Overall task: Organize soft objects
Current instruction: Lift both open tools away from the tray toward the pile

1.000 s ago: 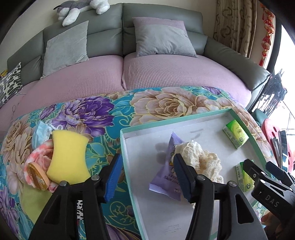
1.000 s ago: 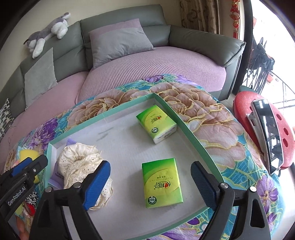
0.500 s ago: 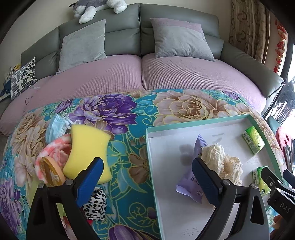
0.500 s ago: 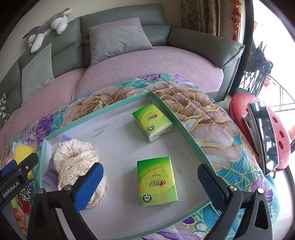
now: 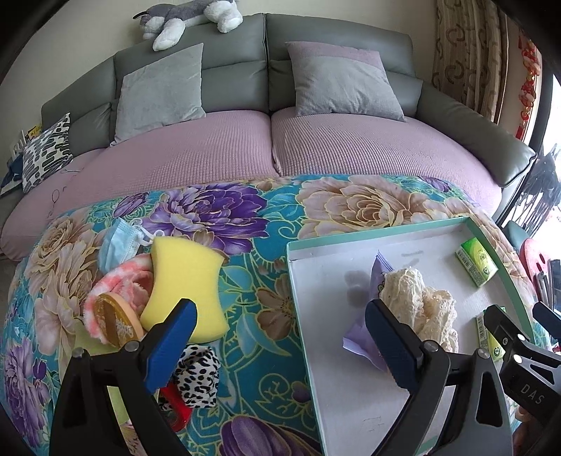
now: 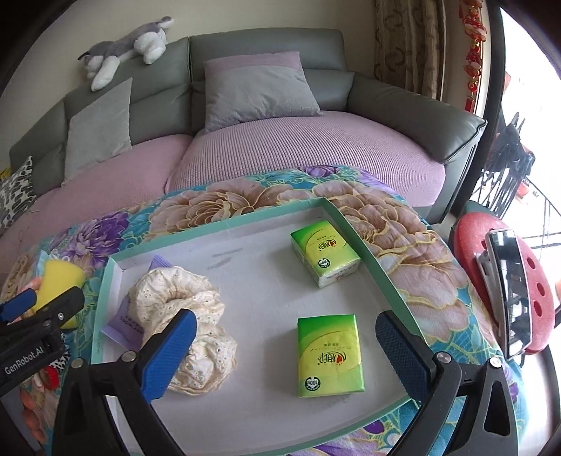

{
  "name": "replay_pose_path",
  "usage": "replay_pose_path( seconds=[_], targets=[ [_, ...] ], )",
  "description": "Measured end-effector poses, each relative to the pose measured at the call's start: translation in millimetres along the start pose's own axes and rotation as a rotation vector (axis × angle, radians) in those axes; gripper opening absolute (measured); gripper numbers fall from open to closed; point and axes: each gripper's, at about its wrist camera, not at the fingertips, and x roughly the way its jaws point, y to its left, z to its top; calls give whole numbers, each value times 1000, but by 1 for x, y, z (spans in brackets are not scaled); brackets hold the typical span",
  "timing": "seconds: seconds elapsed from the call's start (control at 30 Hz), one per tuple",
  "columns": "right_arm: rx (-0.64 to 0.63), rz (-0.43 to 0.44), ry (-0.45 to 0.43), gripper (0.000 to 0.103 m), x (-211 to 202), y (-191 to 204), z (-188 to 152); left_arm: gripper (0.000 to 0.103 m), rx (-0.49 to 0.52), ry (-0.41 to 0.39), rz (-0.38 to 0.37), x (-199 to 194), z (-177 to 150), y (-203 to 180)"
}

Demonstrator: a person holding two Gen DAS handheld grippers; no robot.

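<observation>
My left gripper [image 5: 280, 345] is open and empty above the floral cloth, between a pile on the left and the tray. The pile holds a yellow sponge [image 5: 182, 277], a pink fluffy piece [image 5: 119, 284], a blue face mask [image 5: 117, 243], a round tan puff [image 5: 112, 321] and a leopard-print scrunchie [image 5: 198, 368]. The white tray [image 6: 217, 226] with a teal rim holds a cream lace cloth [image 6: 182, 312], a purple packet [image 6: 128, 319] and two green tissue packs [image 6: 328, 354] [image 6: 324, 257]. My right gripper [image 6: 287, 354] hangs open over the nearer pack, not touching it.
A grey sofa [image 5: 336, 35] with a purple seat cover, cushions and a plush dog [image 5: 186, 14] stands behind the table. A red stool [image 6: 505, 287] with a dark flat object on it is to the right. The left gripper's body [image 6: 35, 315] shows beside the tray's left rim.
The left jaws have spread wider and that gripper has shifted left, off the purple packet toward the pile. The right jaws have opened a little more; the right hand stayed over the tray.
</observation>
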Motion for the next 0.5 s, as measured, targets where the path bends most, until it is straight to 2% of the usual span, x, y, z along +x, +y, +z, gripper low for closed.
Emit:
replay_pose_path(
  seconds=[0.17,0.33,0.5],
  targets=[
    [-18,-46,-11,103,-2,8,0,97,-24,3,3,-3,-3,13],
    [-22,-33,-24,103,-6,15,-3,97,-62,7,6,-7,-8,29],
    [-41,-130,-49,103,-15,24,-6,97,-87,11,8,-10,-13,41]
  ],
)
